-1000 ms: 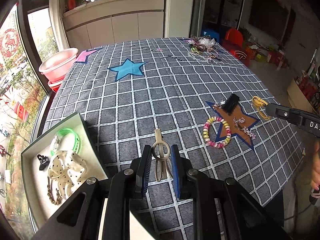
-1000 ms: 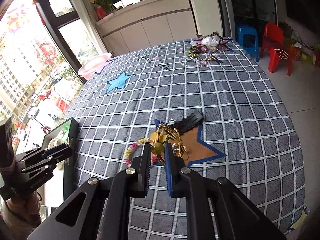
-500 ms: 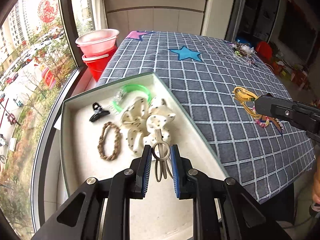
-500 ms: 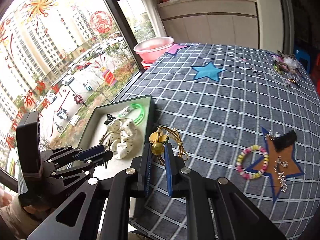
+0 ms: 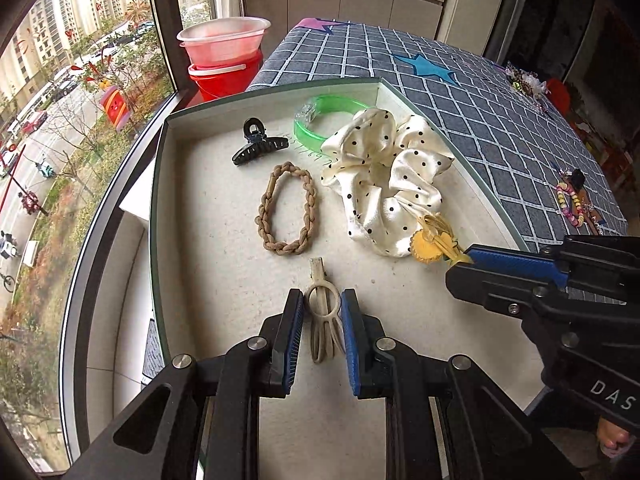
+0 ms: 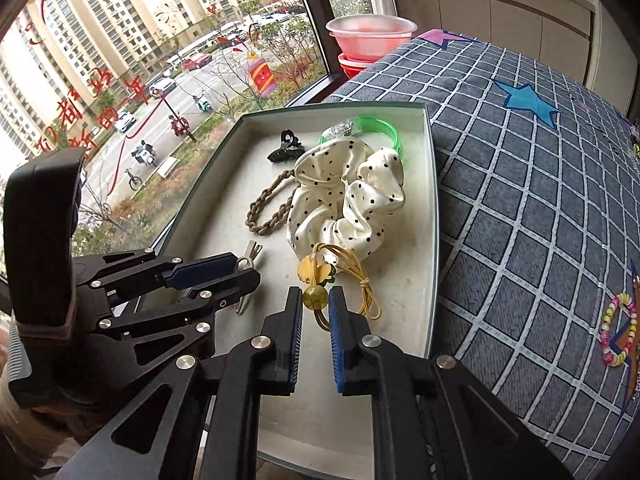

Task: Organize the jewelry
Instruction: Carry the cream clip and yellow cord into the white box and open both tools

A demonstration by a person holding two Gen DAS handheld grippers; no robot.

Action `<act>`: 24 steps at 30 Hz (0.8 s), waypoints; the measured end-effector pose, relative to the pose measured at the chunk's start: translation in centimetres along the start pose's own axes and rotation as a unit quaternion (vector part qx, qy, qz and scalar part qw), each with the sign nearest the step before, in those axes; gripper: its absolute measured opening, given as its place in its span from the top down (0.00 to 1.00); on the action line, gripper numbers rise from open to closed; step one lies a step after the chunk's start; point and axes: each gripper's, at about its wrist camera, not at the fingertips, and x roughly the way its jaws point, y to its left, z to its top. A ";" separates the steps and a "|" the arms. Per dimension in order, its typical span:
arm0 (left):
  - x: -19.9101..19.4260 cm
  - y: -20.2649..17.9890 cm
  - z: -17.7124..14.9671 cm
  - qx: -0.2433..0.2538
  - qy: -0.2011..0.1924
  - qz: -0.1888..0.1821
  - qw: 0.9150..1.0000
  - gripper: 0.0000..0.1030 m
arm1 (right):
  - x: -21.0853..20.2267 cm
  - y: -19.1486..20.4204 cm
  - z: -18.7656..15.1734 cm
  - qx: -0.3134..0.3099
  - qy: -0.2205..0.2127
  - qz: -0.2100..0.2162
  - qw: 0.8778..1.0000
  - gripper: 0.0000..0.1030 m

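Left wrist view: the left tongs (image 5: pixel 320 312) are clamped on a beige clip (image 5: pixel 322 312), poised over the near half of the tray (image 5: pixel 158 184), which sits on the worktop's (image 5: pixel 500 120) window-side edge. Inside lie a black claw clip (image 5: pixel 258 146), a braided tie (image 5: pixel 288 208), a green bangle (image 5: pixel 320 120) and a dotted scrunchie (image 5: pixel 384 176). The right tongs (image 5: pixel 460 258) enter from the right, gripping a yellow tie (image 5: pixel 434 240) at the scrunchie's near edge. "DAS" is readable on their body.

Right wrist view: the right tongs (image 6: pixel 316 300) are clamped on the yellow tie's (image 6: pixel 316 296) bead, its cords trailing over the tray floor near the right wall (image 6: pixel 434 208). The left tongs (image 6: pixel 240 270) hold the clip (image 6: pixel 250 256) close alongside. Red window writing is partly legible: "都", "好", "新的一年".

Risks, as I judge them: the two tongs are crowded, so one could knock the other on release; the cords could snag the scrunchie or a pad; a beaded bracelet (image 6: pixel 620 330) remains on the worktop.
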 end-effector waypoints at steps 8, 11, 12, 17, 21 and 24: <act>0.6 0.2 1.1 0.016 -0.009 0.013 1.000 0.74 | 2.0 -1.8 0.3 0.025 0.023 -0.035 0.999 0.87; 1.0 0.5 1.8 0.017 -0.010 0.010 1.000 0.74 | 2.3 -2.2 1.2 0.028 0.019 -0.046 0.998 0.87; 1.1 0.5 2.0 0.016 -0.009 0.009 1.000 0.74 | 2.4 -2.3 1.5 0.028 0.018 -0.048 0.998 0.87; 1.0 0.7 2.1 0.010 -0.006 0.017 1.000 0.73 | 2.8 -2.4 2.1 0.032 0.023 -0.041 0.998 0.86; 0.9 0.8 1.9 0.000 -0.006 0.021 1.000 0.73 | 2.6 -2.4 2.0 0.035 0.022 -0.031 0.999 0.86; 0.7 0.8 1.8 -0.003 -0.006 0.024 1.000 0.73 | 2.2 -3.0 2.0 0.050 0.018 -0.019 0.998 0.85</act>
